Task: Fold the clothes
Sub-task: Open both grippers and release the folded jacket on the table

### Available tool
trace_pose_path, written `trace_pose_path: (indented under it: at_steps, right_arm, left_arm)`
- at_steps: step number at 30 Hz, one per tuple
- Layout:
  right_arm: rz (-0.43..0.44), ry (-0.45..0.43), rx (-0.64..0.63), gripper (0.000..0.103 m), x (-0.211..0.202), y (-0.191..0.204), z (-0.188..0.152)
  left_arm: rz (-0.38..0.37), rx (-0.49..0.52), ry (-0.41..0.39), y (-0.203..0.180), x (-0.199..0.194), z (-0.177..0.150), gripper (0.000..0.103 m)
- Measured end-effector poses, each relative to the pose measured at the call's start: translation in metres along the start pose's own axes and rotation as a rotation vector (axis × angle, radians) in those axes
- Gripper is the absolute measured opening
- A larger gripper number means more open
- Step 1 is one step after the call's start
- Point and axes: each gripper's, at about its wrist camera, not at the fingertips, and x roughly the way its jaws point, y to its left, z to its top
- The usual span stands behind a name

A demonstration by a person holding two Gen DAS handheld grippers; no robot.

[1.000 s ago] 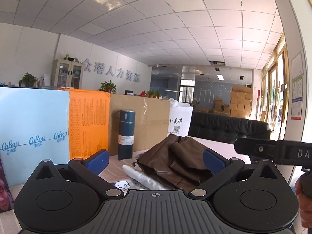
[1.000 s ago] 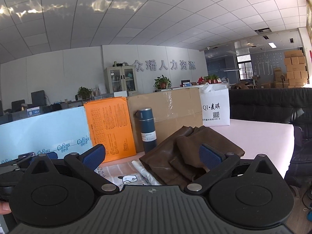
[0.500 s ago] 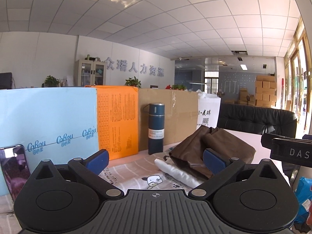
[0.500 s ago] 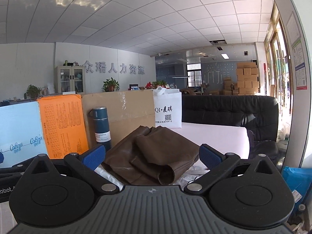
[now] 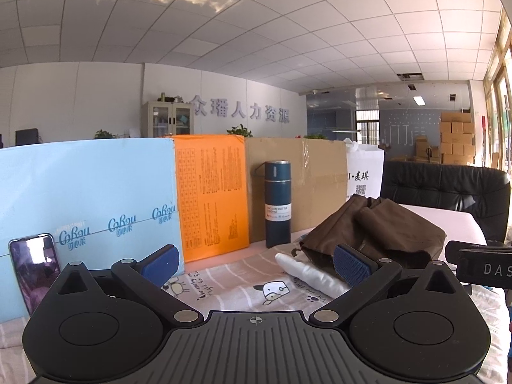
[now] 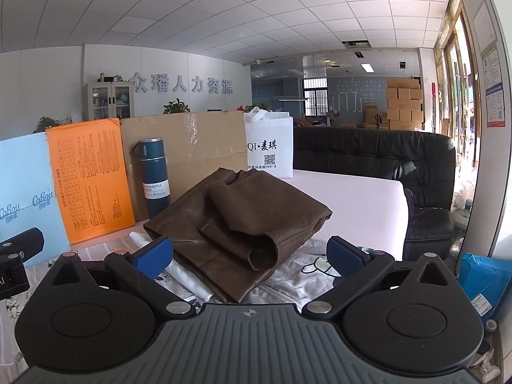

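One brown garment [image 6: 236, 220], one bottle [image 6: 154, 177], one phone [image 5: 34, 272]

The left gripper [image 5: 256, 264] has a matte black body with a ribbed grey deck bearing a small crosshair mark, two round black discs with shallow inner circles, and angled black arms pinned by silver screws. Its fingers [image 5: 352, 265] end in blue textured pads. The right gripper [image 6: 249, 253] is built the same: ribbed deck, crosshair, silver screws, blue pads [image 6: 153, 256]. Its black side shows white letters "DAS" in the left view.
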Motion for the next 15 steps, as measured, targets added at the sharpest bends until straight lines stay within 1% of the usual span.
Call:
trace_pose_path:
  at_steps: [2,5,15]
  right_arm:
    - [0.003,0.011,0.002,0.103,0.003,0.0,-0.003]
    - [0.005,0.012,-0.018,0.103,0.007,0.002,-0.008]
    - [-0.057,0.024,-0.044,0.103,0.015,0.007,-0.013]
  left_arm:
    - [0.007,0.014,0.008,-0.001,0.002,-0.002,0.103]
    - [-0.003,0.027,0.021,-0.002,0.003,-0.004,0.103]
    - [0.003,0.016,0.025,-0.002,0.001,-0.004,0.103]
